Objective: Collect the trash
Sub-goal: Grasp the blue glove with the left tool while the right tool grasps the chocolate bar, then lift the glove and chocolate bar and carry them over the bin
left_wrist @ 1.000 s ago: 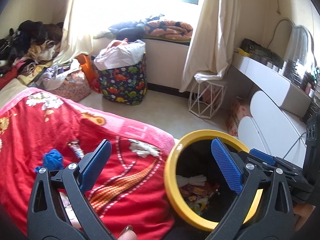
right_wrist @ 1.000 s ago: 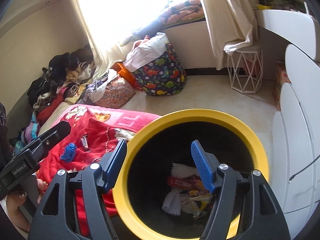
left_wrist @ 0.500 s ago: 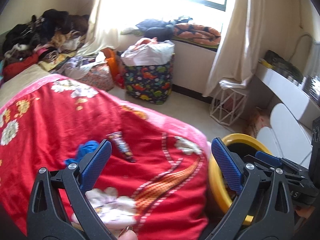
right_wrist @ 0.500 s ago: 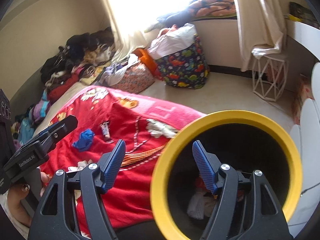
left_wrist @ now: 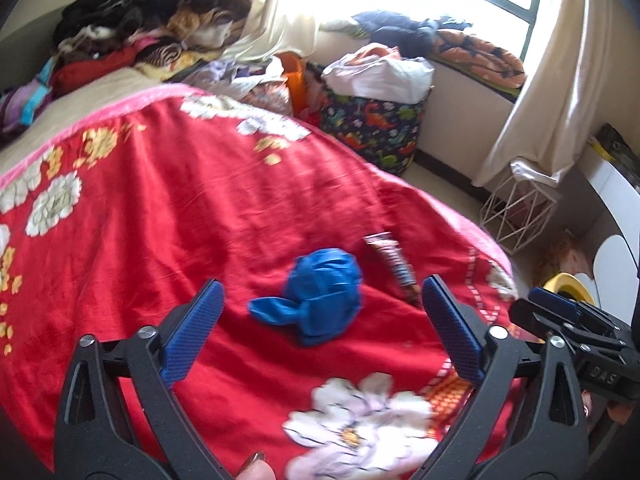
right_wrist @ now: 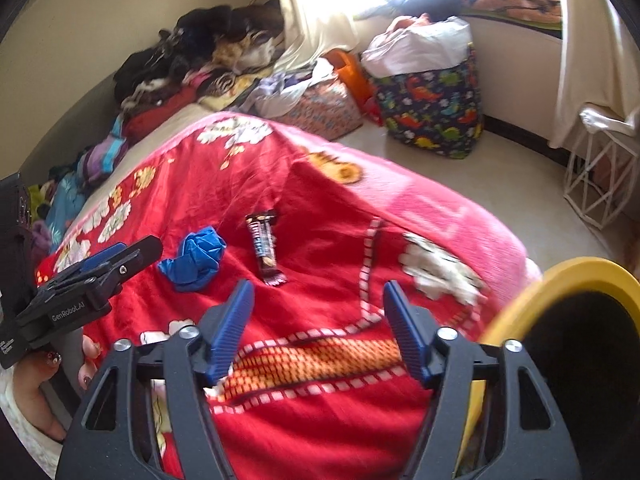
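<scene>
A crumpled blue glove (left_wrist: 320,296) lies on the red flowered blanket (left_wrist: 168,208), just ahead of my open, empty left gripper (left_wrist: 320,328). A dark snack wrapper (left_wrist: 394,266) lies to its right. In the right wrist view the glove (right_wrist: 196,260) and the wrapper (right_wrist: 264,248) lie ahead and to the left of my open, empty right gripper (right_wrist: 320,328). The left gripper (right_wrist: 100,276) shows at the left of that view. The yellow-rimmed bin (right_wrist: 560,292) stands at the right.
A dinosaur-print basket (left_wrist: 376,128) with white laundry stands on the floor by the window. A clothes pile (left_wrist: 140,36) lies at the bed's far end. A white wire stool (left_wrist: 520,212) and white furniture (left_wrist: 616,256) stand at the right.
Both grippers have swung left, away from the bin and over the bed. The blue glove and the wrapper now lie close in front of the left gripper. The bin has slid to the right edge.
</scene>
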`<state>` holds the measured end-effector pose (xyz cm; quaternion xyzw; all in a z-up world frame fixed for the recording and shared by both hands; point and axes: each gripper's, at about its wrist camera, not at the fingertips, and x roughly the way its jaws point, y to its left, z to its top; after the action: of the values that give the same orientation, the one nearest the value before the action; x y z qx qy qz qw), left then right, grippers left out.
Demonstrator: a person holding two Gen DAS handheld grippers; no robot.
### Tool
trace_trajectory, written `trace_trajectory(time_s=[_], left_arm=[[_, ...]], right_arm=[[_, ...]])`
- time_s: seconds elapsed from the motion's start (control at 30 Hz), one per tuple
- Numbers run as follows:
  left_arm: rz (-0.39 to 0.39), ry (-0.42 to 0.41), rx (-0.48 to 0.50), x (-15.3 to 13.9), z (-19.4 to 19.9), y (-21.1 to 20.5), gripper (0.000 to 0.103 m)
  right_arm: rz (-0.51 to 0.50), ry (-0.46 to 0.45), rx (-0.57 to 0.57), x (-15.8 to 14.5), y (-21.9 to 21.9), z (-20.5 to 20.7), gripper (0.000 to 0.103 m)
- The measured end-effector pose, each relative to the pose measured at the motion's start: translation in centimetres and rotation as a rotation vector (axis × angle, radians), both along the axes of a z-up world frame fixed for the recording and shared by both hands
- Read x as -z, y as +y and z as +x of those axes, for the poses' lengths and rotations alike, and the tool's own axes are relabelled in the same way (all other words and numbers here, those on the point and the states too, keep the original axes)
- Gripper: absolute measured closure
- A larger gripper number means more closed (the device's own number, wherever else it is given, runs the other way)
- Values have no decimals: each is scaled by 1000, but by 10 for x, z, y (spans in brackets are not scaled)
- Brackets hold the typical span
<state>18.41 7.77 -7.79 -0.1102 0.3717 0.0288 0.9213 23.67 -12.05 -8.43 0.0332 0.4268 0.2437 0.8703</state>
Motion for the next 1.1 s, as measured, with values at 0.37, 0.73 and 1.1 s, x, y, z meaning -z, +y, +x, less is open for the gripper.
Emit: trace_trajectory(time_s=[0.37,0.73,1.1], left_arm=[[-79,98,18,32,18,21,45],[-77,87,108,33,21,-10,90],[-100,13,223,1,9,-68,93]], right_arm=[[14,129,-135,39,63,49,68],[75,116,-88,31,37,43,88],[172,51,66,-3,-53,2,89]])
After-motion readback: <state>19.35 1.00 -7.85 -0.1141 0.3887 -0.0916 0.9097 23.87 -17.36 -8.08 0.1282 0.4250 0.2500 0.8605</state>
